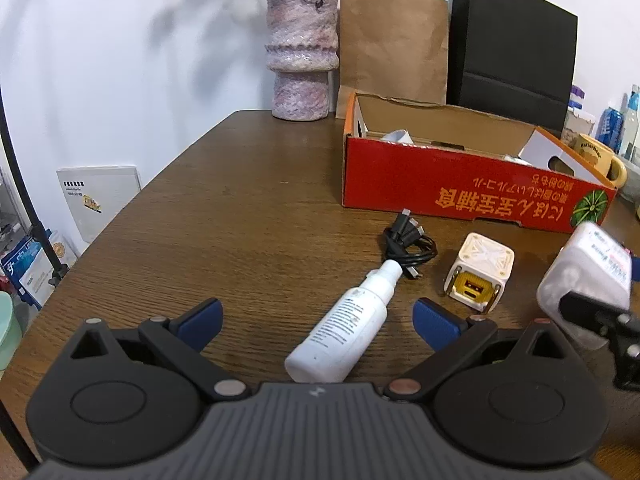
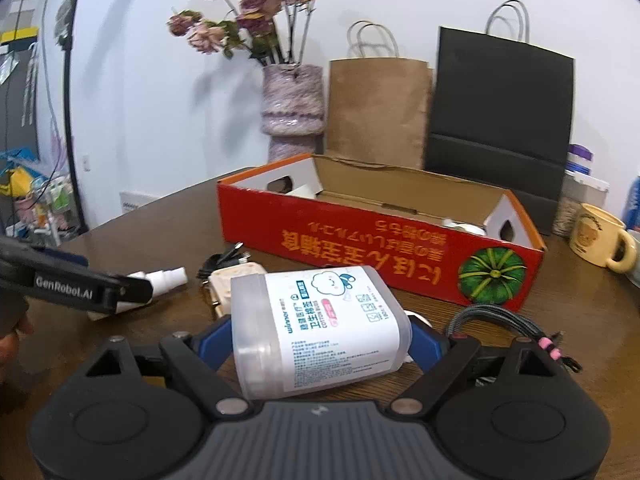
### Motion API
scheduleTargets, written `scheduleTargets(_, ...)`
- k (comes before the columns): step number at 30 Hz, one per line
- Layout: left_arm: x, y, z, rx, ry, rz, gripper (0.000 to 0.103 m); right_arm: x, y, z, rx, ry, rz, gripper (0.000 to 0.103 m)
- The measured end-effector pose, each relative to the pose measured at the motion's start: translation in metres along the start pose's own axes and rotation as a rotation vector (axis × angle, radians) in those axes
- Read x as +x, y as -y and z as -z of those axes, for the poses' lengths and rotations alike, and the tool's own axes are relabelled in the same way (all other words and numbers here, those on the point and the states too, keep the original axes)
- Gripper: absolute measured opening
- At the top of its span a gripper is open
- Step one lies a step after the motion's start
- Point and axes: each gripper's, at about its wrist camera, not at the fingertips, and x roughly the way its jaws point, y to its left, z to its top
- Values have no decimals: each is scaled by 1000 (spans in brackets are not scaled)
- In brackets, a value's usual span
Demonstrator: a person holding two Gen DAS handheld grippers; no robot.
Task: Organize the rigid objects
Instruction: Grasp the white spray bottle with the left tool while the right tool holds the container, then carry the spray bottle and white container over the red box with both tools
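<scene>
My left gripper is open, its blue pads on either side of a white spray bottle that lies on the wooden table. My right gripper is shut on a clear cotton-swab box with a white label, held above the table; the box also shows in the left wrist view. A white cube charger and a coiled black cable lie between them. The red cardboard box, open on top, stands behind and holds some white items.
A pink vase with dried flowers, a brown paper bag and a black paper bag stand at the back wall. A yellow mug sits right of the red box. A braided cable lies near my right gripper.
</scene>
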Motion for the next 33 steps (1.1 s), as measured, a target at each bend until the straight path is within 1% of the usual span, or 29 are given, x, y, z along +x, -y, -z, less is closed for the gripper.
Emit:
scheduleTargets(11, 12, 6, 4, 25, -47, 3, 103, -11, 5, 3, 43, 34, 16, 88)
scheduleTargets(13, 13, 6, 4, 26, -51, 9, 101, -12, 6, 4, 47, 37, 17, 88)
scheduleTargets(14, 13, 6, 5, 25, -52, 12, 95, -12, 6, 4, 47, 39, 18, 88)
scheduleTargets(15, 13, 6, 5, 23, -52, 13, 93, -13, 6, 4, 48, 40, 17, 88)
scheduleTargets(16, 12, 6, 5, 22, -47, 11, 88, -13, 6, 4, 48, 41, 17, 88)
scheduleTargets(17, 11, 5, 5, 21, -42, 10, 81, -14, 6, 4, 48, 42, 18, 88)
scheduleTargets(18, 10, 5, 5, 19, -36, 11, 72, -14, 6, 4, 49, 43, 17, 88)
scheduleTargets(19, 9, 5, 5, 17, -30, 10, 68, -15, 6, 4, 49, 44, 17, 88)
scheduleTargets(20, 9, 5, 5, 15, -26, 13, 60, -15, 5, 4, 49, 45, 17, 88)
scheduleTargets(21, 8, 6, 5, 15, -22, 14, 49, -15, 5, 5, 49, 46, 17, 88)
scheduleTargets(24, 6, 8, 5, 19, -12, 4, 34, -16, 5, 5, 50, 49, 17, 88)
scheduleTargets(28, 4, 9, 6, 18, -5, 4, 33, -18, 5, 5, 49, 52, 17, 88)
scheduleTargets(30, 1, 11, 6, 20, 9, -4, 29, -19, 4, 5, 48, 54, 17, 88)
scheduleTargets(33, -1, 13, 7, 26, 12, 10, 29, -20, 3, 6, 46, 56, 19, 88)
